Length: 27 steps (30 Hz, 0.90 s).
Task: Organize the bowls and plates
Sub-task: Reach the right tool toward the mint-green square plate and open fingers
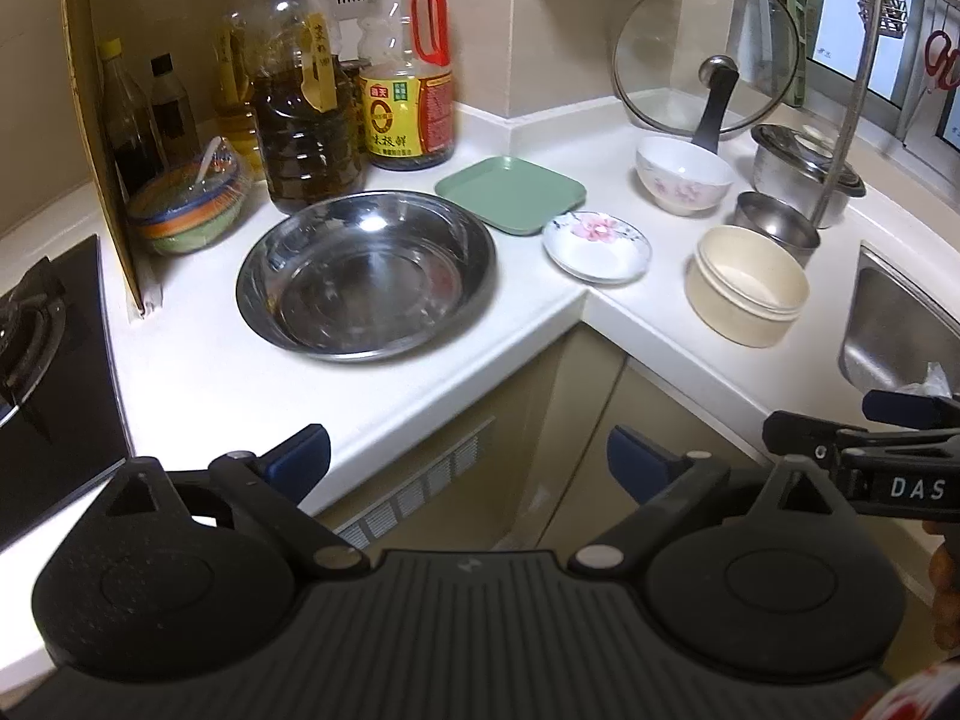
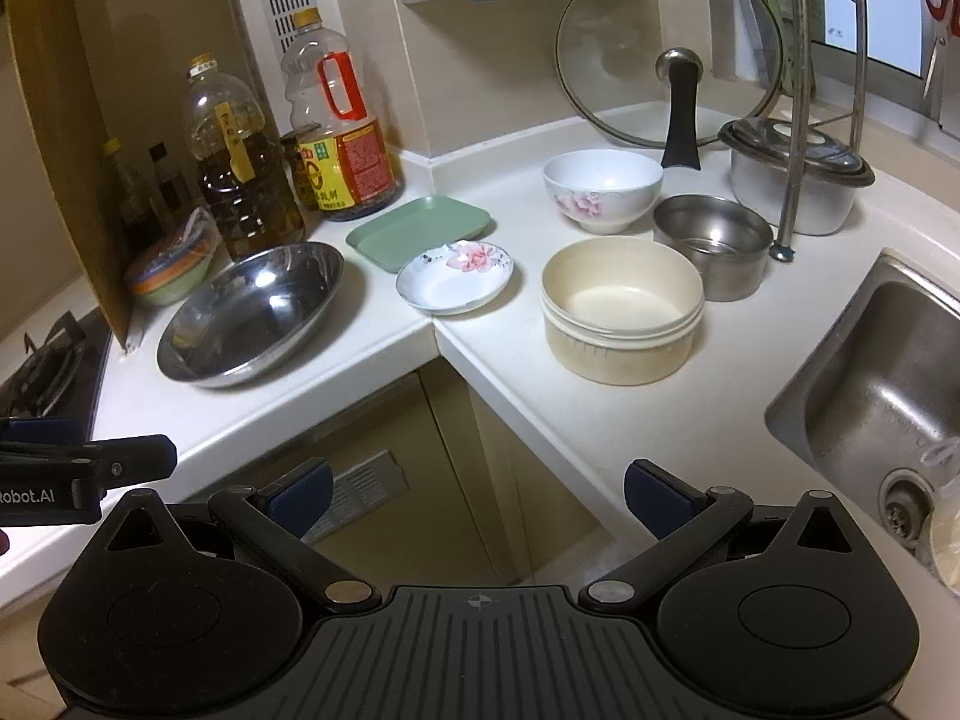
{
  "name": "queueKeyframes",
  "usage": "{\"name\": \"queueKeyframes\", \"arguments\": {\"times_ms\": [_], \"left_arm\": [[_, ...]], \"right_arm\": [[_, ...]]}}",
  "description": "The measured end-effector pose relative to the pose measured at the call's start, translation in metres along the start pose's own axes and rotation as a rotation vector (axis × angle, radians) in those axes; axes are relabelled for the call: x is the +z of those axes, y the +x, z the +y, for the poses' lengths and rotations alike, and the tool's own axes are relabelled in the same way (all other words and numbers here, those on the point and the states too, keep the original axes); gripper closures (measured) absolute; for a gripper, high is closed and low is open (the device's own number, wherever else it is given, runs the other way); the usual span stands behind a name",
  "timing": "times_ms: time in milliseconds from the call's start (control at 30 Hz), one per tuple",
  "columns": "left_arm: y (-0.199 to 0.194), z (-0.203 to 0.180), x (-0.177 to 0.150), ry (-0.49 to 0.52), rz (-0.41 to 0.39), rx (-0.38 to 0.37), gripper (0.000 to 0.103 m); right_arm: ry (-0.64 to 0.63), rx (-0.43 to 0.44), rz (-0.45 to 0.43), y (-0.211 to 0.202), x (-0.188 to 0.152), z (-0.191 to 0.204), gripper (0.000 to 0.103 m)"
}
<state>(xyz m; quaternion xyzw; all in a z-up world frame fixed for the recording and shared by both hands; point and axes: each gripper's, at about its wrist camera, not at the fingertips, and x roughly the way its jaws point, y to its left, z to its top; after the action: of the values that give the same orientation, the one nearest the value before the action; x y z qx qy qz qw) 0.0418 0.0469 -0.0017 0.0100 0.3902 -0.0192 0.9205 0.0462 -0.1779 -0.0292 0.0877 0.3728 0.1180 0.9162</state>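
Note:
On the white corner counter (image 1: 420, 378) sit a wide steel plate (image 1: 366, 273) (image 2: 252, 312), a green square plate (image 1: 510, 193) (image 2: 418, 231), a small floral saucer (image 1: 597, 246) (image 2: 454, 277), a white floral bowl (image 1: 684, 174) (image 2: 602, 189), a beige bowl (image 1: 747, 285) (image 2: 621, 309) and a small steel bowl (image 1: 777, 222) (image 2: 712, 246). My left gripper (image 1: 468, 456) is open and empty, held in front of the counter edge. My right gripper (image 2: 477, 495) is open and empty, below the counter's inner corner.
Oil and sauce bottles (image 1: 312, 96) stand at the back left beside a covered colourful bowl (image 1: 192, 207). A glass lid (image 1: 708, 54) leans on the wall. A lidded steel pot (image 2: 798, 174) and rack pole (image 2: 792, 138) stand by the sink (image 2: 882, 384). A gas stove (image 1: 36, 336) lies left.

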Motion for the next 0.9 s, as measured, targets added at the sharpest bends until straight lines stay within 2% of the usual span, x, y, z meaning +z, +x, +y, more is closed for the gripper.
{"name": "queueKeyframes", "arguments": {"times_ms": [167, 467, 767, 900], "left_arm": [[0.013, 0.012, 0.013, 0.018, -0.005, -0.01, 0.005], [0.047, 0.029, 0.058, 0.0, -0.023, -0.016, 0.006], [0.102, 0.029, 0.113, -0.033, -0.04, 0.029, 0.008], [0.127, 0.029, 0.135, -0.057, -0.034, 0.053, 0.009]], "right_arm": [[-0.005, 0.002, -0.018, 0.01, 0.01, 0.009, 0.0], [-0.023, 0.016, -0.057, 0.04, 0.056, 0.018, 0.0], [-0.068, 0.045, -0.054, 0.099, 0.112, 0.016, 0.001], [-0.082, 0.076, -0.033, 0.129, 0.136, 0.012, 0.009]]}}
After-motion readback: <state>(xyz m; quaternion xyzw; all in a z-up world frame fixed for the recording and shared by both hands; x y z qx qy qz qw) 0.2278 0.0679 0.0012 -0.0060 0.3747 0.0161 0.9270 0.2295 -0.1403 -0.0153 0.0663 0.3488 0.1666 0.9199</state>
